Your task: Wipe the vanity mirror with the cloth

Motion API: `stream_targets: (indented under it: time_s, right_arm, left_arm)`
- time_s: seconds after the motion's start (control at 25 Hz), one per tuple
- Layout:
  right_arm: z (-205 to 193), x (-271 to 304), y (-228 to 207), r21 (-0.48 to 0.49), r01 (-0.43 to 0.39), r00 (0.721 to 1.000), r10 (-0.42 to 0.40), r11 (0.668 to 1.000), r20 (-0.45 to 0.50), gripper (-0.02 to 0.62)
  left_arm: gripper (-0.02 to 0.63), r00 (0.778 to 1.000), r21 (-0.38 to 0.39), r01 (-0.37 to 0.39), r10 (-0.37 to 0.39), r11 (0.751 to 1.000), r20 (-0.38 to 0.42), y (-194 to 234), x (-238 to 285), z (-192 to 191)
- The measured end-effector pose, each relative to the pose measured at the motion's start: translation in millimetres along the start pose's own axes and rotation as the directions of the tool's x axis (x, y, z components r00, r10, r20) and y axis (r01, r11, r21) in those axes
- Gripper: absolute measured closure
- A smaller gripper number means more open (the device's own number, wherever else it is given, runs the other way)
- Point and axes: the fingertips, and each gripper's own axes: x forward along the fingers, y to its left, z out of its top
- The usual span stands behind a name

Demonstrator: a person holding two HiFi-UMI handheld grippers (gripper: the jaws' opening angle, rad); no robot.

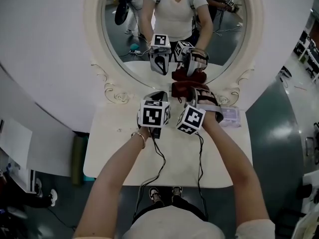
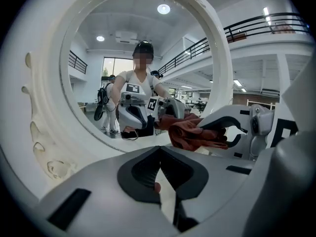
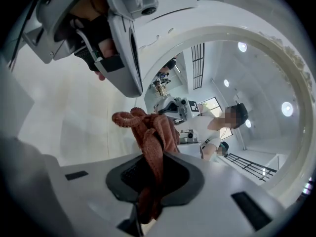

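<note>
There is one oval vanity mirror (image 1: 174,14) in a cream carved frame, one white table (image 1: 114,148) under it, one dark red cloth (image 1: 183,87), one small pale packet (image 1: 230,116) lying on the table's right side, and two hand-held grippers side by side in front of the glass. The left gripper (image 2: 159,154) has its jaws closed together, the dark pads meeting at the tips with nothing between them. It hangs over the back of the table, just left of the cloth and clear of it. The right gripper (image 3: 150,157) has its jaws pressed onto the cloth: a twisted strand runs down between the pads, and the rest bunches out ahead of the tips in loose folds. In the head view the cloth sits at the bottom of the mirror, right at the lower rim of the frame, with its reflection directly above it in the glass. Whether the fabric actually touches the glass cannot be told. The mirror also reflects both grippers and the person holding them.
</note>
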Motion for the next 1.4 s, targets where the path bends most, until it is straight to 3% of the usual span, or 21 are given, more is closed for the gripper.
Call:
stream_targets:
  time_s: [0.72,1.16,1.4]
  right_arm:
    - [36,20,52,0.039,-0.104,0.994,0.102,0.994,0.049,0.537]
    - [43,2,34,0.110,-0.075,0.995,0.068,0.991,0.074,0.537]
    - [48,-21,12,0.109,-0.027,0.996,0.018,0.994,0.087,0.538]
  left_arm:
    - [0.595,0.997,-0.047,-0.058,0.055,0.997,-0.055,38,-7,-38]
    - [0.595,0.998,-0.047,-0.054,0.053,0.997,-0.026,42,-23,-28]
    - [0.595,0.998,-0.085,-0.046,0.048,0.995,0.026,43,-36,-9]
